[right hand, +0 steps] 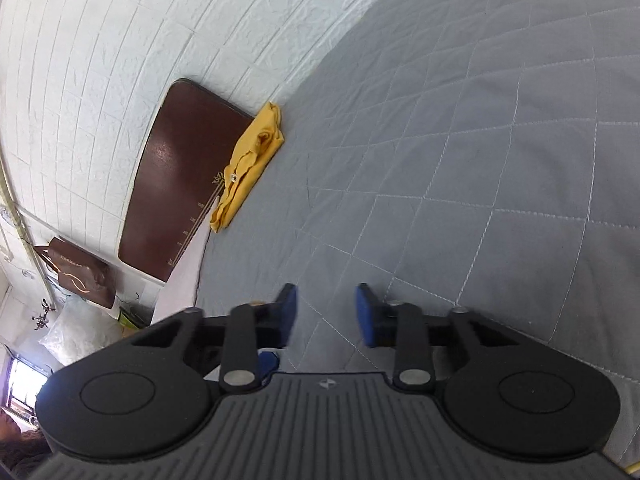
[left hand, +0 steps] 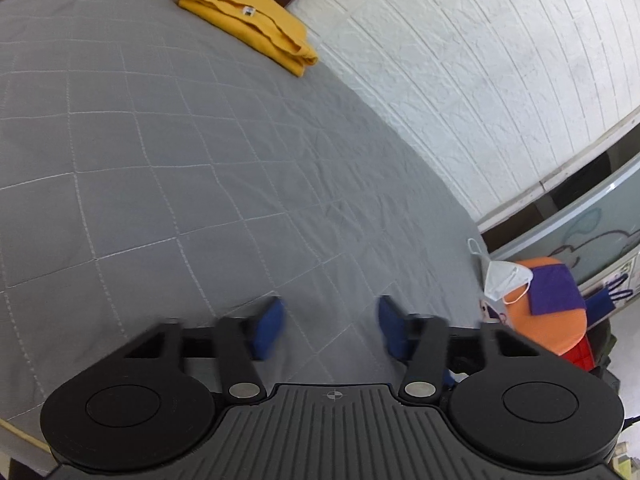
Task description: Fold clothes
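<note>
A folded yellow garment (left hand: 244, 20) lies at the far edge of the grey quilted bedspread (left hand: 180, 160), close to the white wall. In the right wrist view the same yellow garment (right hand: 248, 164) rests against the brown headboard (right hand: 184, 176). My left gripper (left hand: 332, 328) hovers low over bare quilt; its blue pads stand apart with nothing between them. My right gripper (right hand: 327, 316) is also low over the bedspread (right hand: 460, 160), with a narrower gap between its blue pads, which hold nothing. Both are far from the garment.
A white brick-pattern wall (left hand: 460, 60) runs along the bed's side. Off the bed's edge sit a white face mask (left hand: 504, 280) and an orange and purple object (left hand: 548, 312). A brown bag (right hand: 80, 276) hangs on the wall beyond the headboard.
</note>
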Demonstrator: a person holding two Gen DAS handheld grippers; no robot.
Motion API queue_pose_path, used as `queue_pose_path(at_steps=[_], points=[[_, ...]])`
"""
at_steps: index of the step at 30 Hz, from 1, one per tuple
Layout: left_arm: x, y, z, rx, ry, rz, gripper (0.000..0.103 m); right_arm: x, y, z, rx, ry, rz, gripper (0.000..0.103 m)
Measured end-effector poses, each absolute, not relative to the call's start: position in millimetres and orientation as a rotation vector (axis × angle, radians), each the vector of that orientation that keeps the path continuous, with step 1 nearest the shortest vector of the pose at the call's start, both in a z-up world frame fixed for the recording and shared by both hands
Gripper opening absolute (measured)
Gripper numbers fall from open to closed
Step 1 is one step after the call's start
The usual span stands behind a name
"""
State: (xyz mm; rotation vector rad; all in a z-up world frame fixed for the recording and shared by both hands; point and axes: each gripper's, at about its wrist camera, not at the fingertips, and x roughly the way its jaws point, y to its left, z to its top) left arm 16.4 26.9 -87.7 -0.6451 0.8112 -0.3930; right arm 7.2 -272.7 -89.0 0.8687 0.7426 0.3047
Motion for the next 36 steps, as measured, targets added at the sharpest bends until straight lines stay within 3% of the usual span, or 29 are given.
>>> queue_pose_path(at_steps=[2, 3, 6, 8, 9, 10, 11, 12, 13, 14, 16, 25, 31, 36], points=[[10, 24, -84, -0.583, 0.781, -0.373, 0.011, -1, -267, -81, 0.793, 0.697, 0.29, 0.018], [6, 21, -79, -0.541, 0.755, -0.365, 0.007, -5, -264, -75, 0.758, 0.666, 0.288, 0.017], [-6, 10, -62, -0.42, 0.669, -0.356, 0.007, -17, -256, -57, 0.651, 0.562, 0.273, 0.017], [-16, 2, -47, -0.326, 0.578, -0.335, 0.03, -26, -251, -43, 0.578, 0.489, 0.25, 0.019], [-21, -3, -39, -0.28, 0.533, -0.324, 0.034, -31, -249, -36, 0.546, 0.449, 0.232, 0.02], [-26, -7, -31, -0.239, 0.489, -0.314, 0.048, -36, -248, -28, 0.509, 0.406, 0.21, 0.022], [-32, -9, -23, -0.207, 0.444, -0.304, 0.065, -41, -246, -20, 0.467, 0.362, 0.183, 0.038], [-38, -12, -15, -0.183, 0.398, -0.295, 0.074, -48, -244, -12, 0.422, 0.317, 0.153, 0.068], [-44, -14, -7, -0.165, 0.353, -0.286, 0.089, -55, -242, -3, 0.376, 0.264, 0.126, 0.094], [-51, -17, 1, -0.139, 0.307, -0.273, 0.099, -64, -239, 4, 0.331, 0.208, 0.107, 0.101], [-66, -27, 16, -0.073, 0.213, -0.237, 0.103, -80, -232, 20, 0.239, 0.103, 0.067, 0.103], [-129, -47, 96, 0.052, -0.03, -0.137, 0.103, -145, -204, 94, 0.012, -0.166, 0.02, 0.103], [-145, -43, 131, 0.038, -0.046, -0.08, 0.103, -160, -197, 136, -0.022, -0.178, 0.012, 0.103], [-153, -35, 128, 0.015, -0.023, -0.078, 0.103, -178, -188, 138, -0.056, -0.241, -0.013, 0.103]])
